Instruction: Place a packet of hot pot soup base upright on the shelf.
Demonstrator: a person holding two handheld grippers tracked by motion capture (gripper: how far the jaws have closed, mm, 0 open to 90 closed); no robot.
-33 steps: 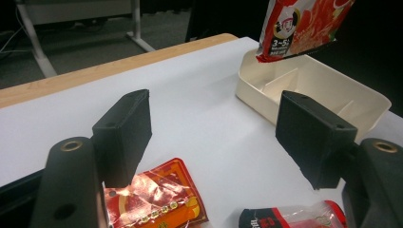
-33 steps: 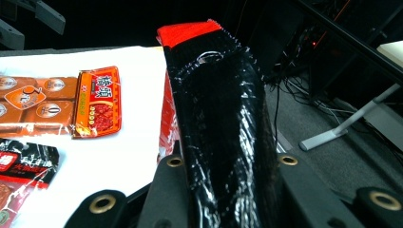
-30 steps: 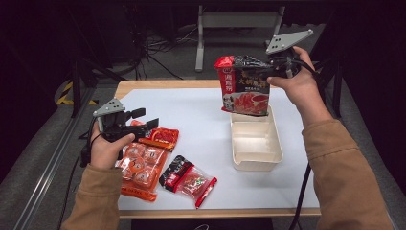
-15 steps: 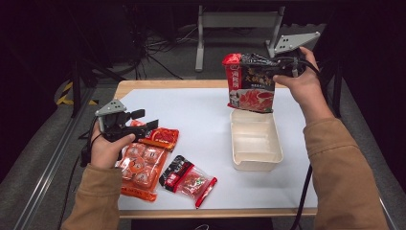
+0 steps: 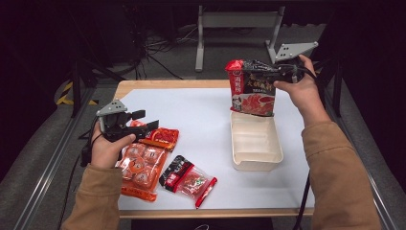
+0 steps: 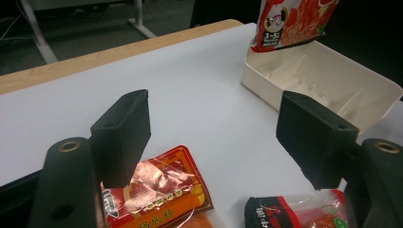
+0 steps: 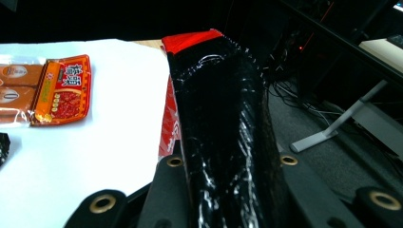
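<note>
At the left, the left tongs stand with their jaws apart and nothing between them, hovering just above the group of packets on the white desk. In the left gripper view these open jaws frame the bare desk top, with packets below them. This group is not yet handled: a shiny red and orange foil sachet lies just under the jaws, a large orange packet with round portions lies near the person's left hand, and a small clear packet with a black and red label lies beside it, nearer to the front edge.

Further right, the cream plastic tray with low dividers rests on the desk, and it looks empty.

At the right, the right tongs are clamped on the upper part of a big red and black plastic bag with a food picture. The bag hangs upright in the air, and its lower edge is just above the far end of the tray, perhaps close to the rim; contact cannot be told.

As a judgement, the work seems to be filling the tray. The first bag is picked up and carried over the tray, but not yet put in. Lowering it, releasing it, and moving the three packets remain to do.
</note>
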